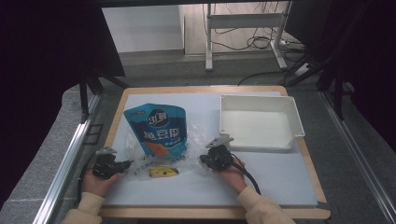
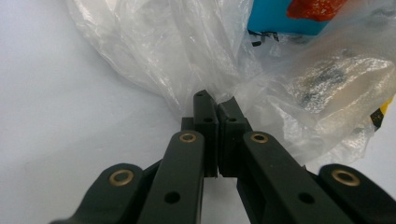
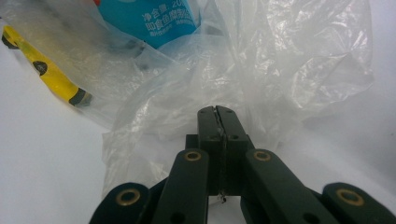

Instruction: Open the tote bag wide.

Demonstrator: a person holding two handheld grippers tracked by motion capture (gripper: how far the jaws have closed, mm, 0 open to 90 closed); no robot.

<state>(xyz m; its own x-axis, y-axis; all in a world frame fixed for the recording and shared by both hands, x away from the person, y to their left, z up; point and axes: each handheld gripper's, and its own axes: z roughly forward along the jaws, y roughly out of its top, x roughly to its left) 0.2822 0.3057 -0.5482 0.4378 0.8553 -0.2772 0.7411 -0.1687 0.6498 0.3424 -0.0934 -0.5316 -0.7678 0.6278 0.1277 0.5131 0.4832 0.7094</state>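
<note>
A clear plastic bag [image 1: 194,139] lies crumpled on the white mat, around a blue snack pouch [image 1: 159,130] and a small yellow packet [image 1: 163,171]. My left gripper [image 1: 128,163] is shut on the bag's left edge. In the left gripper view the film [image 2: 177,51] bunches at the closed tips [image 2: 215,100], with the pouch [image 2: 275,16] beyond. My right gripper [image 1: 203,158] is shut on the bag's right edge. From the right gripper view, film [image 3: 289,60] is pinched between the jaws [image 3: 217,109], and the pouch [image 3: 149,21] and yellow packet [image 3: 46,70] lie behind.
A shallow white tray [image 1: 259,123] stands at the back right of the mat. The mat lies on a wooden board [image 1: 205,88] with metal rails on both sides. Bare mat stretches in front of and to the right of my right hand.
</note>
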